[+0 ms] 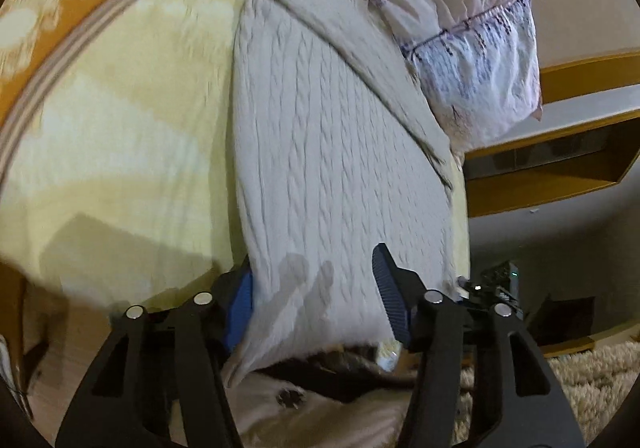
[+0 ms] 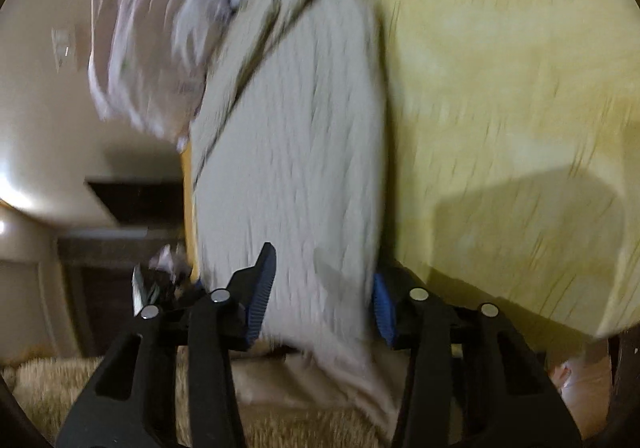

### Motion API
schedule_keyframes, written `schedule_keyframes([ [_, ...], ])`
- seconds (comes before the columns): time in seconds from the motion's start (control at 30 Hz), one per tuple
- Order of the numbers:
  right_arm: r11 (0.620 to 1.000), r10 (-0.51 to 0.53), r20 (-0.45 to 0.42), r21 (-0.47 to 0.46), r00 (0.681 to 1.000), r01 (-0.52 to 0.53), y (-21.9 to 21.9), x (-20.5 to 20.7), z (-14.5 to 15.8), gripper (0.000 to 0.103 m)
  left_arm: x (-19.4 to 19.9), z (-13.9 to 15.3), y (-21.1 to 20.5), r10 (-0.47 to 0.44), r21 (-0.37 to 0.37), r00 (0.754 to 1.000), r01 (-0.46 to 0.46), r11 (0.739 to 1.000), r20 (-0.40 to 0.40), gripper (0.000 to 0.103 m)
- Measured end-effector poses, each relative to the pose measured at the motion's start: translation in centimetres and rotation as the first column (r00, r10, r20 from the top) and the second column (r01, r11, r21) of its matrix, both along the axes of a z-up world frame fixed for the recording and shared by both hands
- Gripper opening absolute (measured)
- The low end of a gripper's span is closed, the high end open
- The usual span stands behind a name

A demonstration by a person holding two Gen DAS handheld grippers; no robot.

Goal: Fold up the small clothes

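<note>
A light grey cable-knit sweater [image 1: 332, 152] lies folded into a long strip on a yellow cloth-covered table [image 1: 120, 120]. Its near end hangs over the table edge. My left gripper [image 1: 316, 296] is open, its blue-padded fingers [image 1: 390, 296] either side of the sweater's near end. In the right wrist view, blurred by motion, the same sweater [image 2: 296, 152] runs away from me. My right gripper [image 2: 320, 288] is open too, with the near end of the sweater between its fingers [image 2: 262, 288].
A lavender-print pink garment [image 1: 472, 48] lies at the far end beside the sweater, also in the right wrist view [image 2: 160, 28]. The table's wooden rim [image 1: 52, 60] curves at left. A shaggy beige rug [image 1: 592, 380] and wooden shelves [image 1: 560, 176] lie beyond.
</note>
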State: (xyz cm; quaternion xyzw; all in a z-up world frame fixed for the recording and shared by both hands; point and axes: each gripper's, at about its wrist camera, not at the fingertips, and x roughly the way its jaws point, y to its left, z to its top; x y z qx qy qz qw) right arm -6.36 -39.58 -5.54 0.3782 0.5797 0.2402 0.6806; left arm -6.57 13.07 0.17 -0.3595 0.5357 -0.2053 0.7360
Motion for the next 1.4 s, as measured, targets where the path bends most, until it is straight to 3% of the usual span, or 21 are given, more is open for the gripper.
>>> schedule_keyframes([
  [0.23,0.996,0.090,-0.055,0.006,0.994,-0.090,0.8,-2.0,-0.1,0.033,-2.0,-0.2,-0.2,-0.032,-0.030,0.998,0.031,0.999,-0.052,0.047],
  [0.33,0.990,0.137,-0.051,-0.024,0.989,-0.138,2.1,-2.2,-0.2,0.013,-1.9,-0.3,-1.1,-0.062,-0.016,0.995,0.061,0.998,-0.078,0.035],
  [0.43,0.987,0.151,0.024,-0.055,0.988,-0.150,3.3,-1.6,1.2,0.008,-1.7,-0.3,-1.4,-0.063,-0.011,0.994,0.062,0.998,-0.091,0.021],
  [0.47,0.987,0.149,0.044,-0.063,0.988,-0.146,3.4,-1.4,1.7,0.008,-1.6,-0.2,-1.4,-0.062,-0.012,0.994,0.062,0.998,-0.088,0.012],
  [0.57,0.987,0.136,0.127,-0.102,0.982,-0.124,3.2,-0.9,3.5,0.007,-1.2,0.5,-1.4,-0.064,-0.013,0.995,0.063,0.998,-0.074,0.007],
  [0.73,0.987,0.074,0.268,-0.156,0.961,-0.032,2.4,0.6,6.7,0.007,0.2,2.8,-0.8,-0.051,-0.017,0.999,0.051,0.999,0.014,0.007],
  [0.9,0.980,0.011,0.398,-0.188,0.917,0.069,1.2,2.4,9.7,0.007,2.5,4.8,0.9,0.016,-0.037,0.994,-0.012,0.999,0.107,0.006],
  [1.13,0.968,-0.074,0.545,-0.163,0.835,0.192,0.9,5.7,13.2,0.007,8.2,8.0,1.9,0.102,-0.080,0.963,-0.084,0.993,0.251,0.006],
  [1.4,0.959,-0.158,0.621,-0.090,0.768,0.269,0.5,9.4,15.3,0.007,15.0,11.1,1.4,0.126,-0.115,0.921,-0.089,0.989,0.369,0.006],
])
